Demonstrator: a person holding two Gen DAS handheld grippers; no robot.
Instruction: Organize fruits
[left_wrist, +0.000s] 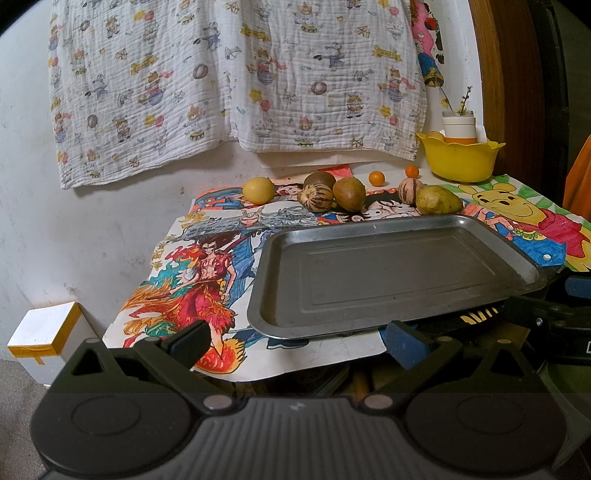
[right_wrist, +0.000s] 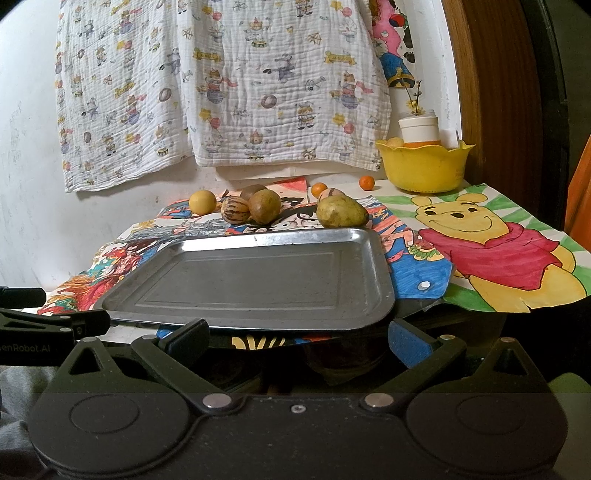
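Yellow, brown and green fruits sit in a loose row along the far side of the desk (left_wrist: 546, 258), behind a metal tray (left_wrist: 391, 273) that holds nothing. From the left wrist view the row runs: a lemon (left_wrist: 258, 190), a striped melon-like fruit (left_wrist: 316, 197) touching a brown fruit (left_wrist: 349, 194), with another brown fruit (left_wrist: 320, 180) partly hidden behind them, then a second striped fruit (left_wrist: 410, 188) half covered by a green pear (left_wrist: 438, 199). Two small oranges (left_wrist: 376, 178) lie farther back, apart from the rest. A yellow bowl (left_wrist: 459, 159) stands in the far right corner, with a white jar (left_wrist: 459, 129) in it and one more fruit barely showing over its rim.

Coloured cartoon drawings (right_wrist: 491, 251) cover the desk, and a printed cloth (left_wrist: 236, 85) hangs on the wall behind.

Both tools hang at the near edge of the desk, short of the tray. The left gripper (left_wrist: 295, 345) has its fingers spread wide and bare; the right gripper (right_wrist: 297, 341) likewise stands wide apart, gripping nothing. What lies in the dark under the desk edge is hard to make out.
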